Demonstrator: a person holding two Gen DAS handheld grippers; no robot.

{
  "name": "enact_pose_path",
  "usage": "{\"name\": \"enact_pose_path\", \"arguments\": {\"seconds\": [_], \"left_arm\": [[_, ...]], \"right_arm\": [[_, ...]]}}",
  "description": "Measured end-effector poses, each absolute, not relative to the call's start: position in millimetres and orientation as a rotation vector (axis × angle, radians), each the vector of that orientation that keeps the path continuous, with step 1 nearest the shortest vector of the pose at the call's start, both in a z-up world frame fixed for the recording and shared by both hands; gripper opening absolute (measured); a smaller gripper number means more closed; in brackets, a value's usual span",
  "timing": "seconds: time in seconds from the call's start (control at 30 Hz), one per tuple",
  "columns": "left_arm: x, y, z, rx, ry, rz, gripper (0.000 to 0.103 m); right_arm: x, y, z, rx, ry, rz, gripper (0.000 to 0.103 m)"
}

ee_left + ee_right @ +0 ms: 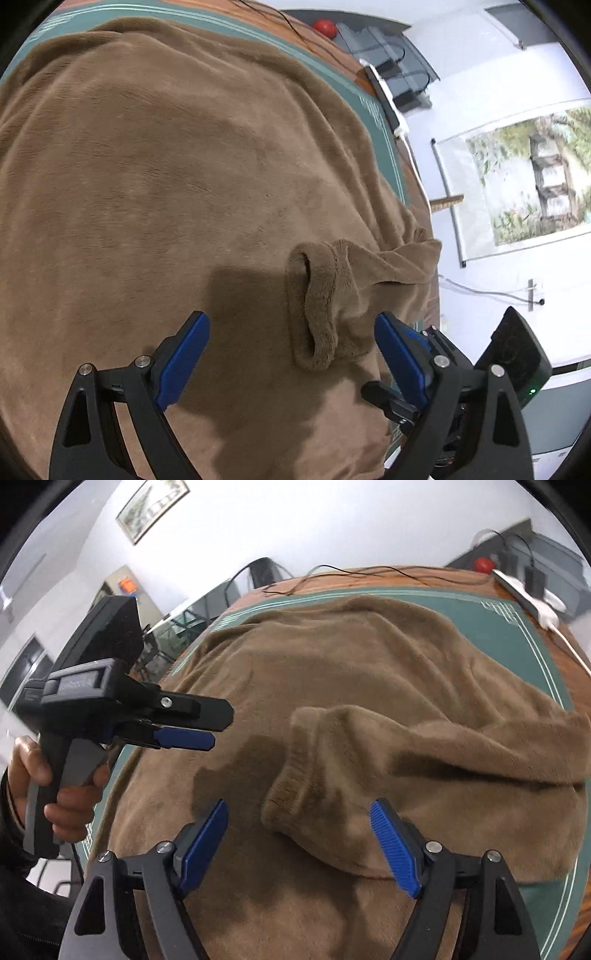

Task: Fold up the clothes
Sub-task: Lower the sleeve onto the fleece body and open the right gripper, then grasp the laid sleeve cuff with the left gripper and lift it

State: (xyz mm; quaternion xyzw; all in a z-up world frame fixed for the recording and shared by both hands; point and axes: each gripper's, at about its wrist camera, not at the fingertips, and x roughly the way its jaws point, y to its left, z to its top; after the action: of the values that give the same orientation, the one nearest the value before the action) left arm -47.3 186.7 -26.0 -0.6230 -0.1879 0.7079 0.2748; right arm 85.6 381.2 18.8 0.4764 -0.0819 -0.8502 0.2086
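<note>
A brown fleece garment [166,177] lies spread over a green mat [373,107]. One sleeve [424,760] is folded across the body, and its ribbed cuff [314,314] rests on the fabric. My left gripper [291,332] hovers over that cuff, open, with the cuff just ahead between its blue pads [184,350]. My right gripper [299,830] is open too; the cuff [291,786] lies in front of it and its pads do not press on it. In the right wrist view a hand [62,805] holds the left gripper [210,723] at the left side.
The mat covers a wooden table [369,578]. A red ball [484,564], a white power strip [524,594] and thin black cables [351,570] lie at the far end. The garment hangs past the table edge near a framed picture [532,173] on the wall.
</note>
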Motion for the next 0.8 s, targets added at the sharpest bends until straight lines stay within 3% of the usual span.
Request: {"name": "enact_pose_path", "arguments": {"seconds": [0.33, 0.63, 0.7, 0.73, 0.77, 0.8], "left_arm": [[-66.6, 209.4, -50.3, -1.597, -0.623, 1.835, 0.093], [-65.2, 241.7, -57.2, -1.516, -0.425, 1.878, 0.092], [-67.5, 246.9, -59.3, -1.511, -0.411, 1.842, 0.080], [-68.0, 250.7, -59.9, -1.510, -0.401, 1.813, 0.046], [-67.3, 255.7, -62.0, -1.531, -0.381, 1.784, 0.024], [-66.4, 260.9, -64.3, -1.554, -0.361, 1.755, 0.024]], "right_arm": [[106.0, 410.3, 8.8, 1.412, -0.418, -2.364, 0.081], [112.6, 419.2, 6.2, 1.423, -0.494, -2.365, 0.081], [115.0, 420.8, 4.7, 1.432, -0.510, -2.363, 0.081], [116.3, 421.7, 4.0, 1.438, -0.515, -2.360, 0.081], [117.0, 422.0, 3.1, 1.443, -0.517, -2.361, 0.081], [117.1, 422.3, 2.1, 1.448, -0.520, -2.363, 0.081]]}}
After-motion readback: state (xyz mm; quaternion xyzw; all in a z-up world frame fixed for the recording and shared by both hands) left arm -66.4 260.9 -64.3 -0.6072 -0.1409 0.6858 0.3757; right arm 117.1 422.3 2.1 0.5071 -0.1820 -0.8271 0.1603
